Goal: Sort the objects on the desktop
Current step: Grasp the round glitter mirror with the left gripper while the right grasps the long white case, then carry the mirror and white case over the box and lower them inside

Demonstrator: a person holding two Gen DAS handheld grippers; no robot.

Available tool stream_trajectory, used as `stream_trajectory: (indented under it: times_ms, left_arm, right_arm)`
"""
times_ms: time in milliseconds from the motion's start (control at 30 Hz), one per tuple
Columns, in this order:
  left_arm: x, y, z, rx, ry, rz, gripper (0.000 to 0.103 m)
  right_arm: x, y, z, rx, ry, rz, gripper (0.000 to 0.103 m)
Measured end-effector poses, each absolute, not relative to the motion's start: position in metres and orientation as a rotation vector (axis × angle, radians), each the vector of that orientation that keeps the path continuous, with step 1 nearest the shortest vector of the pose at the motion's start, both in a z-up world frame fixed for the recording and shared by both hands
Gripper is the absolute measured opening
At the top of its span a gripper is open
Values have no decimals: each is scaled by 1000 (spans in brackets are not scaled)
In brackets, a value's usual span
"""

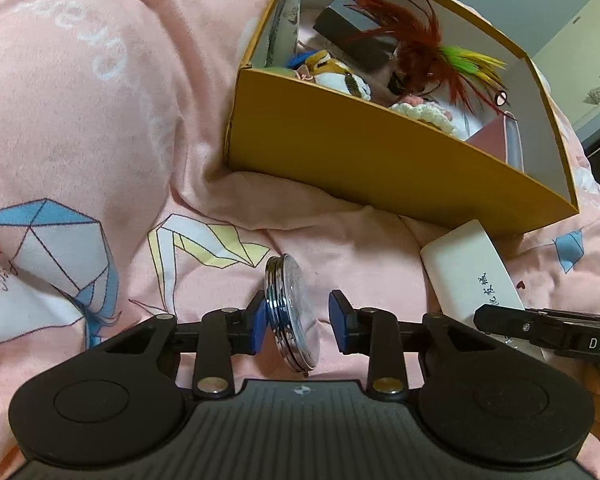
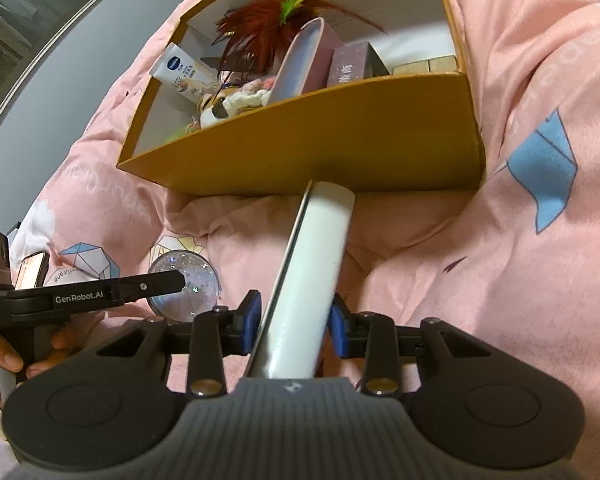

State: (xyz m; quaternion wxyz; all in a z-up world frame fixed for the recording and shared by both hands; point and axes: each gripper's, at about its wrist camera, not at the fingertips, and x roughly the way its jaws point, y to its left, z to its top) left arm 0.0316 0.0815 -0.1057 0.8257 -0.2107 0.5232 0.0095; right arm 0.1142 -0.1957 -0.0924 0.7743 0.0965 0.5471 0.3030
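- The left gripper (image 1: pixel 298 326) is reaching down over a pink quilt (image 1: pixel 100 120), its blue pads (image 1: pixel 260 326) standing partly apart.
- A round compact mirror (image 1: pixel 290 312), silver-rimmed and standing on edge, is sitting between those pads; the left pad is touching its rim, while the right pad is standing clear of it with a gap showing, so the mirror is not being clamped.
- From the right wrist camera the same mirror (image 2: pixel 186 290) is showing a glittery face, partly behind the left gripper's finger (image 2: pixel 148 286), with a hand (image 2: pixel 8 354) wrapping that gripper's handle.
- The right gripper (image 2: pixel 292 324) is closing narrowly around a long white case (image 2: pixel 312 276), with both pads pressing against its sides.
- The case is pointing away toward a yellow cardboard box (image 2: pixel 320 148), its far end lying just beside the box's near wall.
- In the left wrist view the white case (image 1: pixel 472 264) is lying to the right of the mirror, just in front of the box (image 1: pixel 380 152), with the right gripper's finger crossing its near end.
- The box is resting on the quilt and is holding a red and green feather toy (image 2: pixel 268 20), a small plush toy (image 2: pixel 216 108), a tube of cream (image 2: pixel 184 72), a pink case (image 2: pixel 300 60) and a purple carton (image 2: pixel 350 64).
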Motion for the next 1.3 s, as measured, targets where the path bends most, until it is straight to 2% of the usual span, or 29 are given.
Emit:
stream_trajectory:
  times_ms: [133, 400, 700, 1300]
  left_arm:
    - [32, 80, -106, -420, 1104, 36, 20]
    - [31, 75, -98, -397, 1082, 32, 15]
    - [27, 67, -64, -376, 1004, -9, 15]
    - [43, 49, 25, -317, 834, -120, 15]
  right_arm:
    - [115, -196, -93, 206, 1185, 655, 38]
    - [112, -195, -82, 160, 1160, 676, 37]
    - [101, -183, -27, -48, 1006, 789, 31]
    - [84, -155, 62, -696, 592, 904, 31]
